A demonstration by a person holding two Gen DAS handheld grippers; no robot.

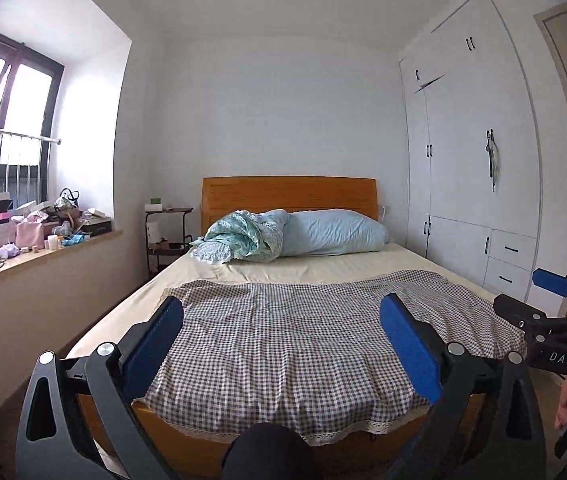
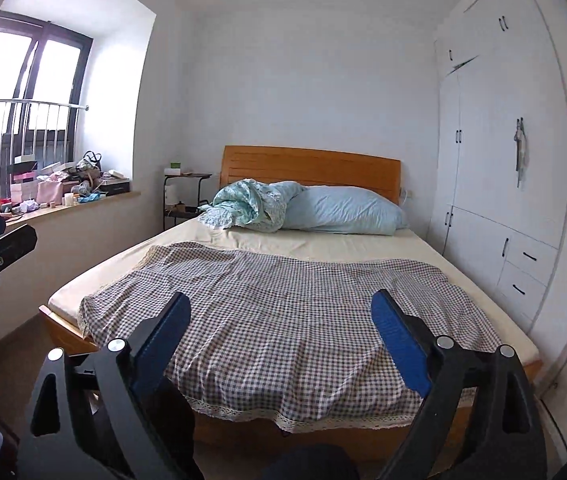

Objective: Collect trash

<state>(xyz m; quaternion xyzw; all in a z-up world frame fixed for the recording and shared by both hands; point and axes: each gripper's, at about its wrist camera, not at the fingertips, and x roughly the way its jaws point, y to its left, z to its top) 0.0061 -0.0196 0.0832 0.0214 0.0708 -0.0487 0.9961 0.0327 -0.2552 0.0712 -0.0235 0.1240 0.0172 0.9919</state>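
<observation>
A: Checked brown-and-white cloth with lace trim [image 1: 283,344] covers the foot half of the wooden-framed bed [image 2: 307,168]. Nothing on it reads as trash from either wrist view.

B: Grippers?

A: Left gripper [image 1: 281,334] and right gripper [image 2: 281,328] both held above the foot of the bed, pointing at the headboard. Jaws spread wide on both, blue pads apart, nothing between them.

B: So where's the trash?

A: Can't pin it. Likeliest spot is the cluttered windowsill of boxes, bags and small bottles [image 1: 39,228] on the left wall, well apart from both grippers. Items there are too small to sort trash from keepers. No bin or bag visible in either view.

B: Head of the bed?

A: Crumpled pale green blanket [image 1: 243,240] beside a light blue pillow [image 1: 335,234]. Bedding, not trash. Small dark bedside shelf unit [image 2: 185,200] holds a few things, unreadable.

B: Step in hand?

A: Judgement only: scanning the room with empty jaws. That fits either looking for a piece to pick up, or a bed already cleared. Pictures don't settle which.

B: Next move needs?

A: A closer look at the sill and the shelf before committing to any grasp.
</observation>
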